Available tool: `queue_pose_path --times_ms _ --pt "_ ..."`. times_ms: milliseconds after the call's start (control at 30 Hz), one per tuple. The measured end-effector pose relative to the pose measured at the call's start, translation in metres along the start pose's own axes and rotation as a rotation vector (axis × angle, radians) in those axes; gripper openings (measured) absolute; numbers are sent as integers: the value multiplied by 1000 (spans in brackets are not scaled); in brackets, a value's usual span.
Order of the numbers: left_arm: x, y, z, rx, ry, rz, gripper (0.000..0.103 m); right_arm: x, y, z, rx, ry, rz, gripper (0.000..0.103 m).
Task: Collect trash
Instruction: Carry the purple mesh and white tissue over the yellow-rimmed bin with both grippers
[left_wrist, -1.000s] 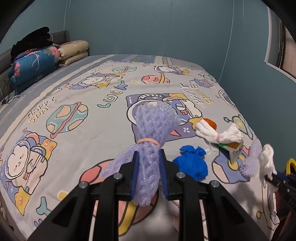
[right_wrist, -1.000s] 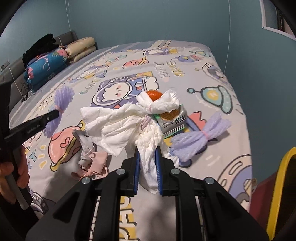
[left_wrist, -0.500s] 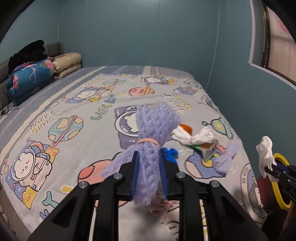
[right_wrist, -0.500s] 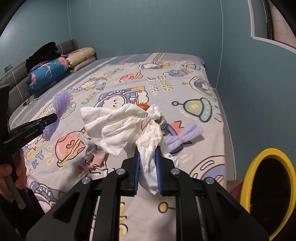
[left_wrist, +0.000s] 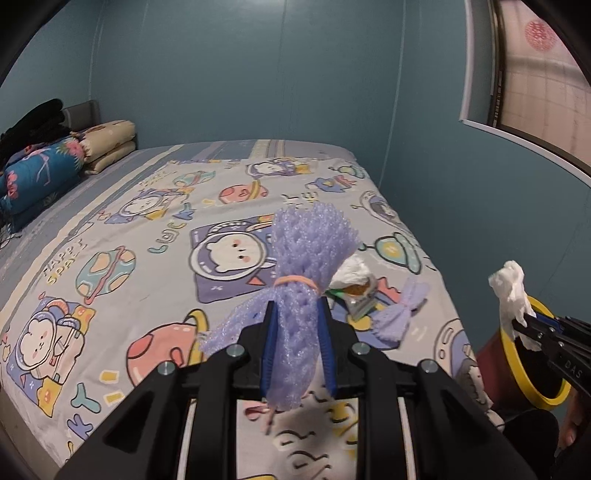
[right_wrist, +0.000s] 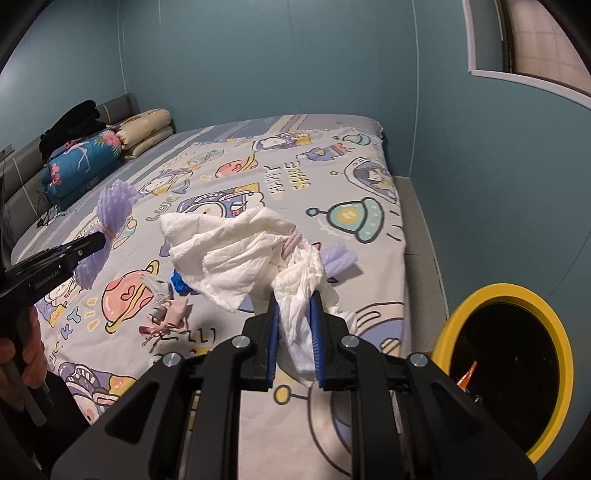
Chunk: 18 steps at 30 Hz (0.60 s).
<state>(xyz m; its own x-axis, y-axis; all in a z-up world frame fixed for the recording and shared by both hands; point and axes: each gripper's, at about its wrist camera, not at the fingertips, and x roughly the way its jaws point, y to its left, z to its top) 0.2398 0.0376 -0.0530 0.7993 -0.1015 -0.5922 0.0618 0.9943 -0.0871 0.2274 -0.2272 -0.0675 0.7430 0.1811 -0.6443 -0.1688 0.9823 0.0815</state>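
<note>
My left gripper (left_wrist: 297, 317) is shut on a purple foam net (left_wrist: 306, 258) tied with an orange band, held above the bed. It also shows in the right wrist view (right_wrist: 110, 218). My right gripper (right_wrist: 293, 314) is shut on a crumpled white tissue wad (right_wrist: 236, 251), held above the bed's right edge; the left wrist view shows the tissue (left_wrist: 511, 291) beside a yellow-rimmed bin (left_wrist: 546, 395). The bin (right_wrist: 454, 321) stands on the floor to the right, dark inside.
On the cartoon bedsheet (left_wrist: 110, 258) lie a second purple foam net (left_wrist: 402, 314), a wrapper pile (left_wrist: 356, 291), a blue scrap (right_wrist: 179, 282) and a pink-grey scrap (right_wrist: 166, 314). Pillows (left_wrist: 44, 166) lie at the headboard. A blue wall is on the right.
Both grippers have lifted and drawn back toward the bed's right edge with their loads. The yellow bin has come fully into view beside the right gripper.
</note>
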Motion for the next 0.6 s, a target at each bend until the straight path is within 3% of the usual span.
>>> queue_pose_path --times_ms 600 --pt "1 -90 13 100 -12 -117 20 -24 -72 -2 88 -34 -74 15"
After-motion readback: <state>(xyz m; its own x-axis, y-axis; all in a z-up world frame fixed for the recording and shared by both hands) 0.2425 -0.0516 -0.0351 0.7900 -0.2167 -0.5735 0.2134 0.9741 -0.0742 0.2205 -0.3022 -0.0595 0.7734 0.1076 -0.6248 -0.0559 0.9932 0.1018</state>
